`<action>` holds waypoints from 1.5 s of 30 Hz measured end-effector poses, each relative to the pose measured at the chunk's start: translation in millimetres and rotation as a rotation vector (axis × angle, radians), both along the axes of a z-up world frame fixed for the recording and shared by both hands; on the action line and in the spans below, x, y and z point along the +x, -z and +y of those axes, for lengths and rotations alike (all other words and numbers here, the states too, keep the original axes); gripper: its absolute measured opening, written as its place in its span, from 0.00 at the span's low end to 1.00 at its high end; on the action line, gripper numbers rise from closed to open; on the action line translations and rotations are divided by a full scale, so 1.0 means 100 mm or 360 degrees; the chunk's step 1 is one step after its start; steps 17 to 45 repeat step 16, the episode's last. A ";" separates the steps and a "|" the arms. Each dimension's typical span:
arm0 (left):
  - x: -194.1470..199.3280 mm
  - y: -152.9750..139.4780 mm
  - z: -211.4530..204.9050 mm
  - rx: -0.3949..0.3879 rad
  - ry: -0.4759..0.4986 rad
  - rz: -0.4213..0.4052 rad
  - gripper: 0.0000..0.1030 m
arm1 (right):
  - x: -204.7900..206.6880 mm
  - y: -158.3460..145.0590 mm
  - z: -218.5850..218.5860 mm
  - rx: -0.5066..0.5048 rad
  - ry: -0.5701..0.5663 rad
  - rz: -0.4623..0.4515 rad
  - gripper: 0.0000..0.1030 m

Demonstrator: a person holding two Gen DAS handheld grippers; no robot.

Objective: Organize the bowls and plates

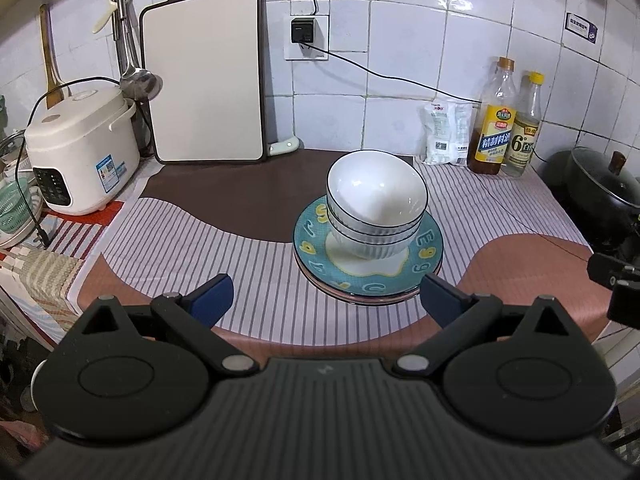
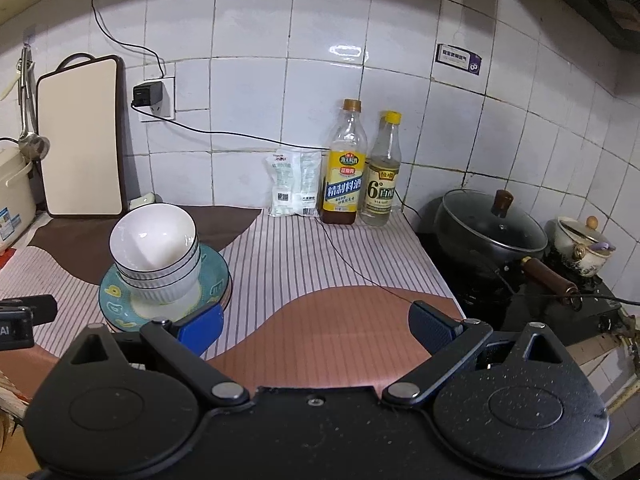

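A stack of white bowls (image 1: 376, 210) with dark rims, the top one tilted, stands on a teal plate (image 1: 428, 250) with yellow letters that tops a small pile of plates. My left gripper (image 1: 326, 298) is open and empty just in front of the plates. In the right wrist view the bowls (image 2: 156, 252) and teal plate (image 2: 214, 270) sit at the left. My right gripper (image 2: 316, 326) is open and empty over the mat, to the right of the plates.
A striped mat (image 1: 248, 272) covers the counter. A rice cooker (image 1: 78, 152) and cutting board (image 1: 204, 76) stand at the back left. Two bottles (image 2: 362, 168) and a white packet (image 2: 294, 182) stand by the wall. A black lidded pan (image 2: 490, 226) sits on the stove at right.
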State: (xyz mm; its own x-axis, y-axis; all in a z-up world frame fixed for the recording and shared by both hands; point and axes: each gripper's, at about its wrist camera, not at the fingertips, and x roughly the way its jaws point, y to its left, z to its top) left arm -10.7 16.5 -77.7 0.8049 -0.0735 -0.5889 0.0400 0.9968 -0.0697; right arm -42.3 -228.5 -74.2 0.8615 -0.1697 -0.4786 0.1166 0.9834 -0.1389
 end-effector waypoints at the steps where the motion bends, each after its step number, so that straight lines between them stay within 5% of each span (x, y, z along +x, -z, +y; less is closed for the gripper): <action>1: 0.00 0.00 0.00 0.0000 -0.0001 0.0002 0.98 | 0.00 0.00 0.00 0.0001 0.0000 0.0001 0.98; 45: -0.02 -0.01 -0.01 -0.0013 -0.0007 0.0002 0.98 | 0.01 0.02 0.01 -0.0010 -0.0020 0.0016 0.98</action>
